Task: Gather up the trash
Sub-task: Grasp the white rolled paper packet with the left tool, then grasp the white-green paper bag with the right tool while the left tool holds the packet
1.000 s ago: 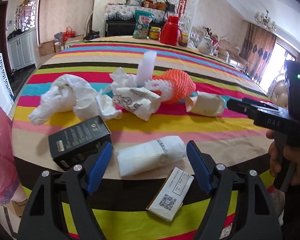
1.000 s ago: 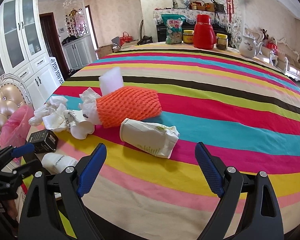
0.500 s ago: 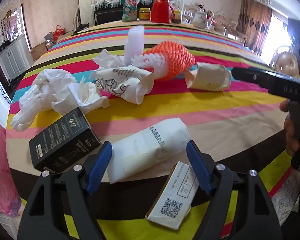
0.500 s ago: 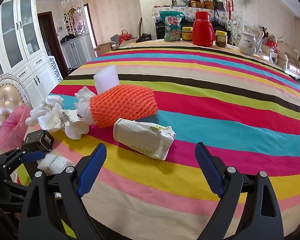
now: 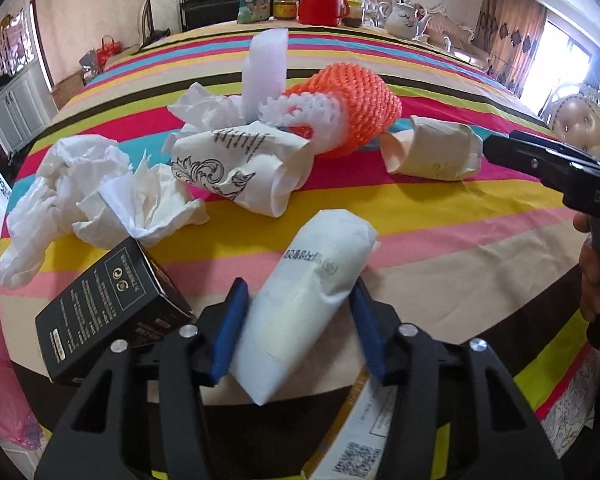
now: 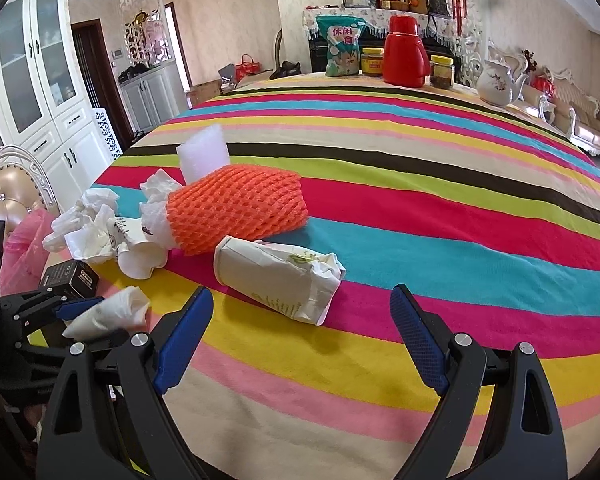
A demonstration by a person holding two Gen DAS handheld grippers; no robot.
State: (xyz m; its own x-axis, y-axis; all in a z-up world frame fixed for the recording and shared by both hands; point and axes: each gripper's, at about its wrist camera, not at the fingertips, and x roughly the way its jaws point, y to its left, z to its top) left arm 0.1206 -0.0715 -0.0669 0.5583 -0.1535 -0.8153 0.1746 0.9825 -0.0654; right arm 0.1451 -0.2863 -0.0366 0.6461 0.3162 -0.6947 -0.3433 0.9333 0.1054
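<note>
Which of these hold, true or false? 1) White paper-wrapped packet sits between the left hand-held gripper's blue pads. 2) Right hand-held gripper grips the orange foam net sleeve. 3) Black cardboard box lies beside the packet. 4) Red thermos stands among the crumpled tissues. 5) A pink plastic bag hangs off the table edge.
1) True: the white paper-wrapped packet is between the pads of the left hand-held gripper, whose jaws are closing.
2) False: the right hand-held gripper is open and empty; the orange foam net sleeve lies beyond it.
3) True: the black cardboard box lies alongside.
4) False: the red thermos stands at the far end.
5) True: pink plastic bag.
</note>
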